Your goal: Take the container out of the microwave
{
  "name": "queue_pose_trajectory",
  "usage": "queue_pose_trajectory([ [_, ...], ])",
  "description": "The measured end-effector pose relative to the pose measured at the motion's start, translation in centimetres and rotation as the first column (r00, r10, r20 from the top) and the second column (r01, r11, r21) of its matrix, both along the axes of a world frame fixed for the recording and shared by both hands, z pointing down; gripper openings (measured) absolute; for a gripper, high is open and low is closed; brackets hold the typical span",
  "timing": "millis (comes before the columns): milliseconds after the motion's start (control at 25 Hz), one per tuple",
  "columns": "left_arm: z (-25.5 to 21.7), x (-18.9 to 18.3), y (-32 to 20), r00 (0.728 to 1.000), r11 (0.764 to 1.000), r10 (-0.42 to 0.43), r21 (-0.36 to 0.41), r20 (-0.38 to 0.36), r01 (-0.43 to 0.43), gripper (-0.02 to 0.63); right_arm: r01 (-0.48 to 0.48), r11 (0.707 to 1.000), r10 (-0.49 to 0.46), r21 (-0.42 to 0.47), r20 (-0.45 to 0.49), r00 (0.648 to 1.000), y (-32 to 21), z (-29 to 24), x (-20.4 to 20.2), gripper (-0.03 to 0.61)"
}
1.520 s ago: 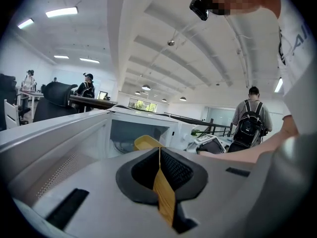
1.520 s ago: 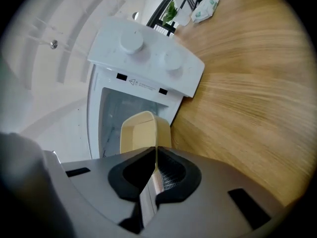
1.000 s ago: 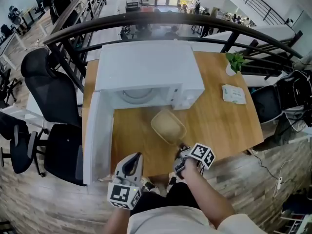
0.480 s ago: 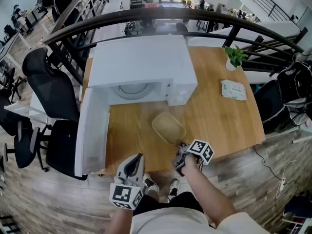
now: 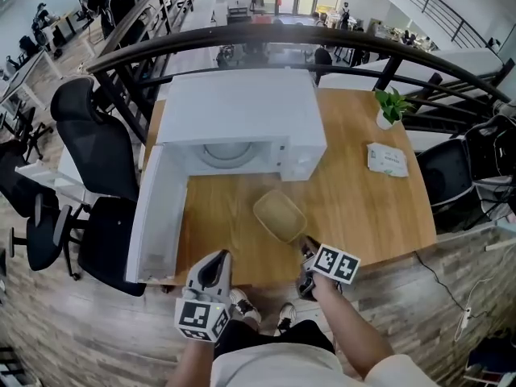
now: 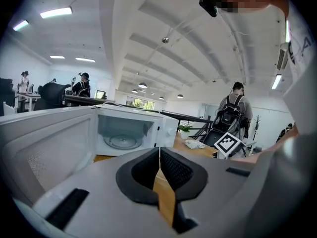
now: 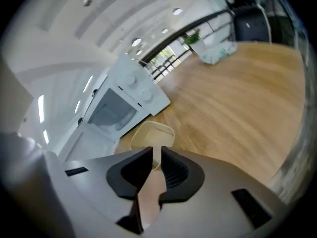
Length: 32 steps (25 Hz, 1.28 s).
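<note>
The tan, empty container point(image 5: 278, 214) point(image 7: 151, 132) sits on the wooden table point(image 5: 363, 208) in front of the white microwave point(image 5: 242, 111) point(image 6: 124, 133) point(image 7: 126, 95). The microwave's door point(image 5: 157, 216) hangs wide open to the left, and only the glass turntable shows inside. My right gripper point(image 5: 305, 244) point(image 7: 156, 150) hovers just off the container's near corner, apart from it. Its jaws stand a narrow gap apart with nothing between them. My left gripper point(image 5: 219, 255) point(image 6: 159, 150) is shut and empty at the table's near edge, pointing at the microwave.
A small potted plant point(image 5: 389, 103) and a packet of wipes point(image 5: 387, 158) lie at the table's far right. Black office chairs point(image 5: 89, 135) stand left of the table, and a dark railing point(image 5: 322, 39) curves behind the microwave. Both grippers are at the table's near edge.
My right gripper has drawn back toward me from the container, which stays on the table. The left gripper has hardly moved.
</note>
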<state>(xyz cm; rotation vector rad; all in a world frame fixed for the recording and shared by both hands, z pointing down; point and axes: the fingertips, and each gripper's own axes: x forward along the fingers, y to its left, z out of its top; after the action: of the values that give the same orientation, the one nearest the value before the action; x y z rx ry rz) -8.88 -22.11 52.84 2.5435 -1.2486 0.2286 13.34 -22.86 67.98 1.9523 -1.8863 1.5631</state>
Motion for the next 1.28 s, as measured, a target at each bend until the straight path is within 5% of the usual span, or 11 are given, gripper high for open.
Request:
queue_pose_trajectory([
  [160, -1.8, -0.3, 0.2, 1.0, 1.0, -0.017, 0.025, 0.01, 0.017, 0.035, 0.174, 0.972, -0.121, 0.159, -0.293, 0.948, 1.0, -3.5, 1.0, 0.021],
  [480, -6.0, -0.5, 2.3, 0.998, 0.996, -0.053, 0.069, 0.039, 0.05, 0.035, 0.352, 0.831, -0.071, 0.431, -0.546, 0.835, 3.1, -17.3, 1.5, 0.02],
  [760, -9.6, -0.7, 4.5, 0.993, 0.983, -0.112, 0.15, 0.026, 0.107, 0.035, 0.399, 0.73, -0.012, 0.555, -0.574, 0.819, 5.1, -25.2, 1.7, 0.02],
  [1280, -13.1, -0.4, 9.3, 0.987, 0.963, -0.159, 0.223, 0.015, 0.151, 0.037, 0.442, 0.652, 0.004, 0.617, -0.585, 0.811, 9.7, -30.1, 2.4, 0.02],
])
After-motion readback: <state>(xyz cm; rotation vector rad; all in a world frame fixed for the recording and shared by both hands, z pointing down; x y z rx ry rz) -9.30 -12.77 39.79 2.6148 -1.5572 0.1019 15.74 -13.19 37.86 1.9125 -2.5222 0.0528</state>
